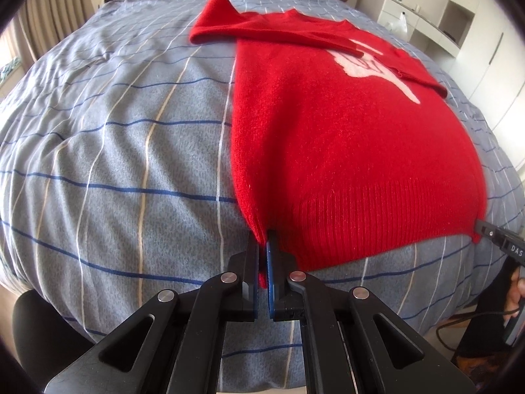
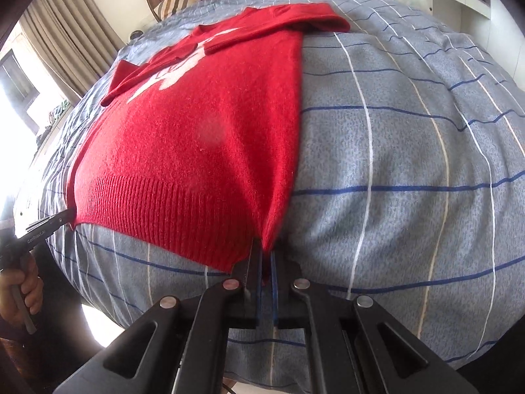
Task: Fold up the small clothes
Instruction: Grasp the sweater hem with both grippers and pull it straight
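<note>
Nearest, the left gripper (image 1: 264, 246) and right gripper (image 2: 266, 256) are each clamped on a corner of the ribbed hem of the red sweater (image 1: 328, 138), a soft, light knit lying flat on the checked bedspread (image 1: 115, 164); far sleeves folded in, motif partly covered.

Bright daylight in both views, coming from a washed-out white window (image 2: 13, 78) beside the beige curtains (image 2: 65, 29). Strong fisheye bend, with the blue-grey checked bedspread (image 1: 115, 138) bulging like a ball. Dark round corners at every edge. Soft shadows in the cloth wrinkles. One pale blurry smudge on the fuzzy red knitted sweater (image 2: 210, 134). Otherwise sharp.
</note>
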Demonstrator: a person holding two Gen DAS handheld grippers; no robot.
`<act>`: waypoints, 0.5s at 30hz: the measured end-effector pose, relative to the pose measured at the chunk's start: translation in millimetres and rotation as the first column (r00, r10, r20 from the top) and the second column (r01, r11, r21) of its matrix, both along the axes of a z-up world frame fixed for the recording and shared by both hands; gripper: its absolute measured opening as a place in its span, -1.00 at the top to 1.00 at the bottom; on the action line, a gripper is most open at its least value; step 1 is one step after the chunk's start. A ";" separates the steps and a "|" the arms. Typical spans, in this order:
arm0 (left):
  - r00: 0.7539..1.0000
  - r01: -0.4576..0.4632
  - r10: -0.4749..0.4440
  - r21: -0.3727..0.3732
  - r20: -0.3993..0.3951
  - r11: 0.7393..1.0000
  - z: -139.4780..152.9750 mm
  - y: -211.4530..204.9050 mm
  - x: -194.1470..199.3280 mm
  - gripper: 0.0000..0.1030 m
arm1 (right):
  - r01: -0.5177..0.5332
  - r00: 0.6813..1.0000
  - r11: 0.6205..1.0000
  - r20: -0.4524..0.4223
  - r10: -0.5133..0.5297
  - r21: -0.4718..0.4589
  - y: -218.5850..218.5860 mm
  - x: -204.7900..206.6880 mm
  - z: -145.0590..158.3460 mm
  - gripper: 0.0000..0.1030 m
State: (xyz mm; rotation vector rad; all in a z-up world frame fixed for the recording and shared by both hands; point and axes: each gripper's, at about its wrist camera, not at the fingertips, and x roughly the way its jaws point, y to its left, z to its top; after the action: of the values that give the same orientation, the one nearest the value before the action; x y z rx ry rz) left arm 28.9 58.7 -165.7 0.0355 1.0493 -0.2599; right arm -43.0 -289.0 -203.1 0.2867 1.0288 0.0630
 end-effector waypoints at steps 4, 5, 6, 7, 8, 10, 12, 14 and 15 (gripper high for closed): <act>1.000 -0.010 0.010 -0.004 0.010 1.000 0.2 1.3 -2.1 0.95 | 0.003 1.000 1.000 0.015 -0.003 0.003 -0.4 -1.9 -0.2 0.93; 1.000 -0.013 0.013 -0.008 0.010 1.000 0.4 1.7 -2.0 0.95 | 0.004 1.000 1.000 0.018 -0.004 0.003 -0.6 -2.3 0.1 0.93; 1.000 -0.015 0.015 -0.011 0.009 1.000 0.5 2.0 -1.6 0.94 | 0.006 1.000 1.000 0.020 -0.006 0.002 -0.6 -3.0 -0.1 0.93; 1.000 -0.016 0.016 -0.013 0.008 1.000 0.4 2.6 -2.1 0.94 | 0.007 1.000 1.000 0.022 -0.007 0.001 0.1 -3.0 0.2 0.93; 1.000 -0.016 0.017 -0.015 0.007 1.000 0.4 3.3 -2.3 0.94 | 0.008 1.000 1.000 0.023 -0.008 -0.002 0.4 -3.3 0.8 0.93; 1.000 -0.019 0.019 -0.020 0.005 1.000 0.8 4.1 -2.6 0.94 | 0.008 1.000 1.000 0.024 -0.008 -0.007 1.0 -5.6 1.3 0.91; 1.000 -0.022 0.022 -0.020 0.006 1.000 1.6 3.9 -3.1 0.93 | 0.008 1.000 1.000 0.022 -0.008 -0.004 1.8 -5.3 2.0 0.89; 1.000 -0.024 0.024 -0.014 0.007 1.000 2.7 3.2 -4.0 0.88 | 0.007 1.000 1.000 0.019 -0.007 -0.004 2.0 -4.9 3.0 0.87; 1.000 -0.021 0.021 -0.010 0.005 1.000 3.3 2.3 -4.5 0.82 | 0.007 1.000 1.000 0.017 -0.007 -0.002 2.1 -3.8 3.2 0.86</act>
State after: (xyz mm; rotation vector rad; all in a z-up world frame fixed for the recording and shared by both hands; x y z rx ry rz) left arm 24.4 61.0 -162.4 0.0161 1.0425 -0.2455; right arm -46.8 -286.9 -200.0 0.2869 1.0106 0.0578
